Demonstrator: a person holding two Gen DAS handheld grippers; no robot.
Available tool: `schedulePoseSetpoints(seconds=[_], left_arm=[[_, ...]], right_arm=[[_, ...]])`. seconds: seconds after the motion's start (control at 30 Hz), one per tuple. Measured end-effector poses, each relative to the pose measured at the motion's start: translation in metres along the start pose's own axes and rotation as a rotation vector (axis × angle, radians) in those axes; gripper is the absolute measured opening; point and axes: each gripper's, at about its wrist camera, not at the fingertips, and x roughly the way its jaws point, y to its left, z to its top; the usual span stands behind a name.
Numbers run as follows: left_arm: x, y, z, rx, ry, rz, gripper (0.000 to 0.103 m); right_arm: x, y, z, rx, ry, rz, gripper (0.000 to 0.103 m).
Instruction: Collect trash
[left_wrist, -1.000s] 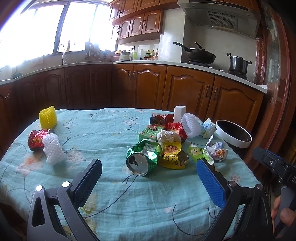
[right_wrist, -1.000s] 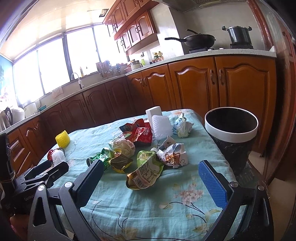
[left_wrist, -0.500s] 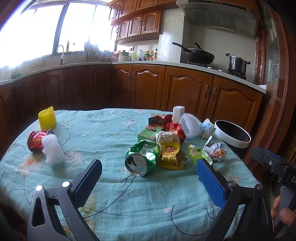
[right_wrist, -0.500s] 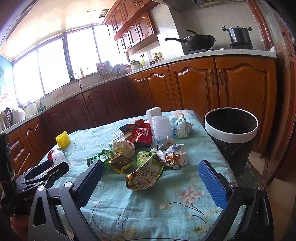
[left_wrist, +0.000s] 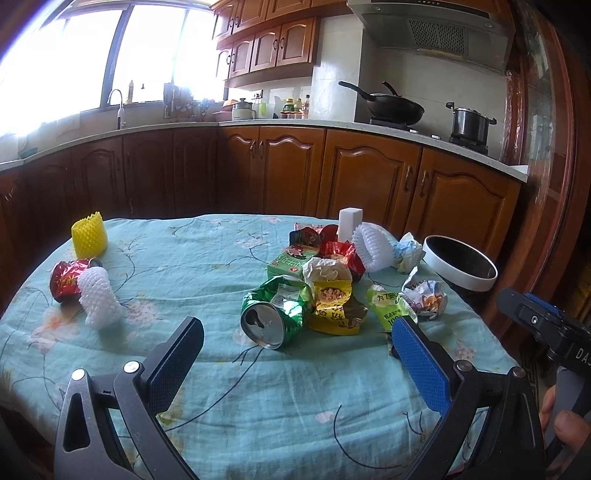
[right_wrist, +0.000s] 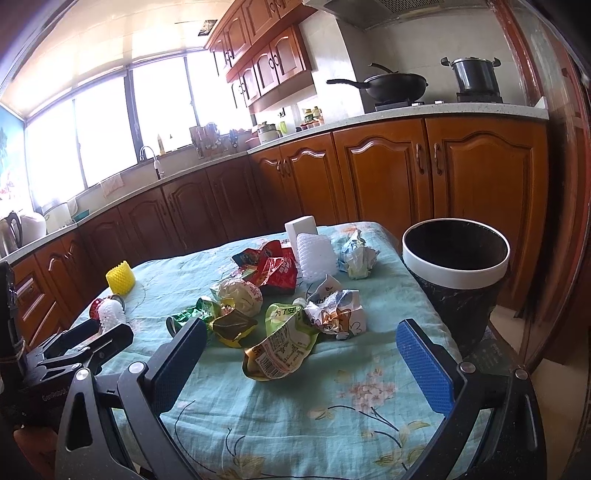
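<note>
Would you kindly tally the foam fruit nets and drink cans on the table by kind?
White foam nets: 2
Yellow foam nets: 1
Crushed green cans: 1
Red cans: 1
Total: 5

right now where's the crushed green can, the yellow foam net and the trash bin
crushed green can (left_wrist: 274, 316), left wrist view, on its crumpled side wall
yellow foam net (left_wrist: 89, 239), left wrist view, middle of its front face
trash bin (right_wrist: 456, 274), right wrist view, front of its white rim
</note>
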Motion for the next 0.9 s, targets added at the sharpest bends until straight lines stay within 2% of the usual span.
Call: schedulePoseSetpoints(seconds=[0.37, 0.53, 0.6, 0.77, 0.9], left_arm=[[0.027, -0.026, 0.003, 0.038, 0.084, -0.075, 0.102], [0.050, -0.045, 0.009, 0.072, 0.135, -0.110, 0.101], [0.059, -0.050, 0.013, 0.076, 0.153, -0.120, 0.098], [0.089, -0.062, 0.022, 0.091, 0.203, -0.143, 0.094], [0.114, -0.071, 0.026, 0.112, 0.254, -0.153, 0.082]], right_arm=[[0.023, -0.034, 0.004, 0.025, 0.052, 0.014, 0.102], [0.045, -0.052, 0.003, 0.039, 0.116, 0.046, 0.089], [0.057, -0.059, 0.003, 0.057, 0.155, 0.071, 0.079], [0.082, -0.074, 0.005, 0.089, 0.224, 0.124, 0.071], [0.100, -0.084, 0.009, 0.107, 0.263, 0.148, 0.060]])
